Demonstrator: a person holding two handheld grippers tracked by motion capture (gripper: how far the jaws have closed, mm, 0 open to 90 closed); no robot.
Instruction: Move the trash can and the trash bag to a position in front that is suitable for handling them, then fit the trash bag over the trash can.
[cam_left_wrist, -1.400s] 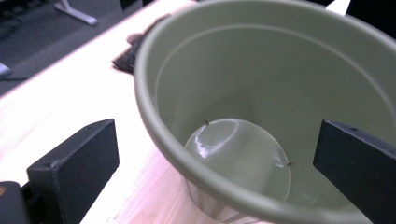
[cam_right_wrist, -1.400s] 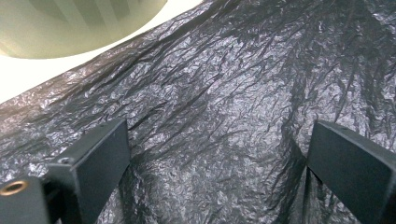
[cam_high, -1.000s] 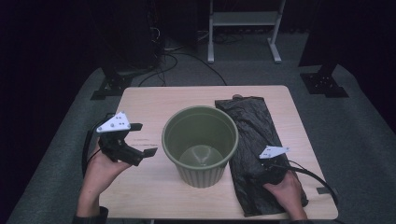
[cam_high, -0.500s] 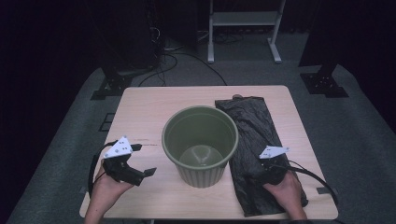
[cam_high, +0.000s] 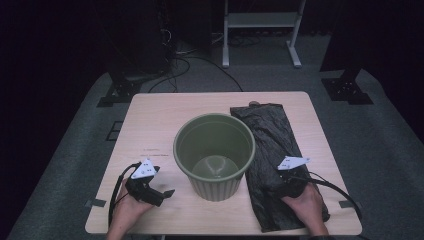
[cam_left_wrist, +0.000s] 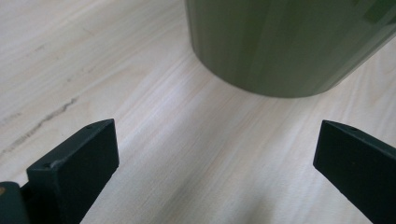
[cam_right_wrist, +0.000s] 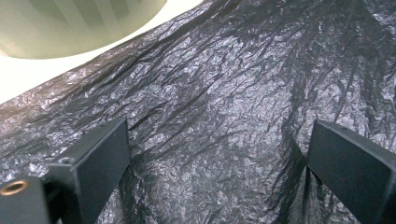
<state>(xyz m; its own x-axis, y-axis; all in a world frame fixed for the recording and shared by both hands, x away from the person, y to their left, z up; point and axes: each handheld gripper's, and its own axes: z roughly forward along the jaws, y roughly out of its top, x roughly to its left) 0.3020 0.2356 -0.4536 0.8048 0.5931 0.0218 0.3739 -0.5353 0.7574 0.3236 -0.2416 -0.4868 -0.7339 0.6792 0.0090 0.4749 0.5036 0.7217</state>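
Green bin (cam_left_wrist: 285, 44) cut off by the left gripper view's top edge, rim unseen, black bag (cam_right_wrist: 233, 116) ran past every edge of the right gripper view, forearms cropped at the high view's bottom.
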